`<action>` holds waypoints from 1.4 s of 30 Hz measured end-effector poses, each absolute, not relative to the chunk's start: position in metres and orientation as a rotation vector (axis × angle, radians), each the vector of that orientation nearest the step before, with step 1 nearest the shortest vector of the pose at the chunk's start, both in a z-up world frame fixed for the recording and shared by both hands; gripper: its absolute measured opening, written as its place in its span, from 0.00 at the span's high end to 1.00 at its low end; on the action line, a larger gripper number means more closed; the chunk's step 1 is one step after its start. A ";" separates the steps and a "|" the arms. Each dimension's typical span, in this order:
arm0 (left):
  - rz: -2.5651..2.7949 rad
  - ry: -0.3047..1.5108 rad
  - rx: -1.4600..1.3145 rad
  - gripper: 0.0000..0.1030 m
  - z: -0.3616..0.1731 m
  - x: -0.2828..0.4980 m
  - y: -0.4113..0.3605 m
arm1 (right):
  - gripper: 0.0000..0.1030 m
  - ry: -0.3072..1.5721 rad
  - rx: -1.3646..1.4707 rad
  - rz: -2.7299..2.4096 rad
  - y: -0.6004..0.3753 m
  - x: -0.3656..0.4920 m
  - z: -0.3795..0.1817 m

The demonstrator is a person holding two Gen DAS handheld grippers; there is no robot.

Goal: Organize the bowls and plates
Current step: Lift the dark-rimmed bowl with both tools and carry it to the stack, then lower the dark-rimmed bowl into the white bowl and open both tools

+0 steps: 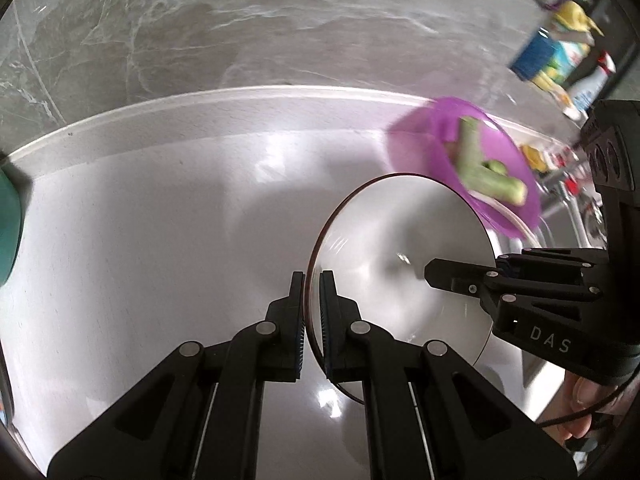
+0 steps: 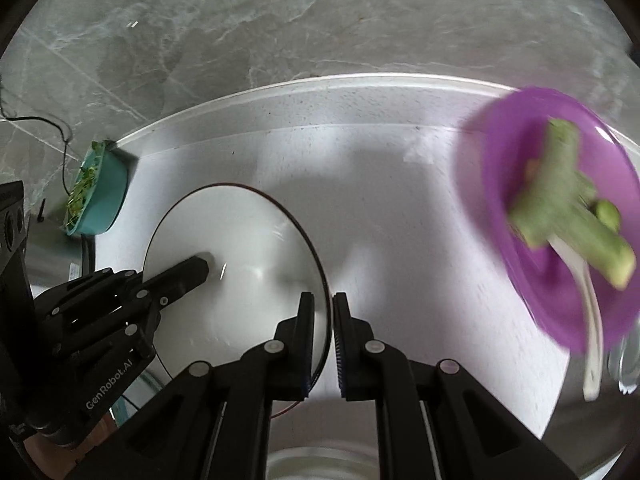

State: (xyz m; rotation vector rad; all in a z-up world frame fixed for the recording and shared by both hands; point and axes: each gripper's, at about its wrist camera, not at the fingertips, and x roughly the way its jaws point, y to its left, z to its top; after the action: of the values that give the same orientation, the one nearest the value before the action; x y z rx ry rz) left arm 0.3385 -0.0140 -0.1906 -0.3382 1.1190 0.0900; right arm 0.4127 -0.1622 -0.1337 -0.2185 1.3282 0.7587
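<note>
A white plate with a thin dark rim (image 1: 400,240) (image 2: 240,248) is held above the white counter by both grippers. My left gripper (image 1: 313,280) is shut on its left rim; it shows from the side in the right wrist view (image 2: 192,272). My right gripper (image 2: 322,304) is shut on the plate's right rim; it shows from the side in the left wrist view (image 1: 436,272). A purple plate (image 1: 472,160) (image 2: 560,216) with green vegetable pieces and a white utensil stands at the right, blurred.
A teal bowl (image 2: 100,192) (image 1: 8,232) with green bits sits at the counter's left end. The white counter (image 1: 160,200) (image 2: 380,160) meets a grey marble wall. Colourful bottles and packages (image 1: 560,52) stand far right. A glass rim (image 2: 312,464) shows below.
</note>
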 end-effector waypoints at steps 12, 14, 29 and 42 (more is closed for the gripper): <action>-0.039 1.156 -0.320 0.94 -0.182 0.255 -0.111 | 0.88 1.316 -0.200 0.690 -0.255 0.345 -0.118; -0.053 1.171 -0.302 0.94 -0.185 0.244 -0.122 | 0.87 1.326 -0.200 0.682 -0.265 0.335 -0.120; -0.068 1.244 -0.223 0.94 -0.228 0.205 -0.159 | 0.87 1.365 -0.232 0.643 -0.294 0.297 -0.152; -0.061 1.231 -0.178 0.93 -0.231 0.213 -0.162 | 0.88 1.326 -0.314 0.620 -0.289 0.287 -0.155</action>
State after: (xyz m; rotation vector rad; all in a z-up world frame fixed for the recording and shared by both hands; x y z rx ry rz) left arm 0.2127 -0.1624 -0.2313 -0.1776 1.2313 -0.0607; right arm 0.2872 -0.2888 -0.1553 -0.3140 1.3259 0.6203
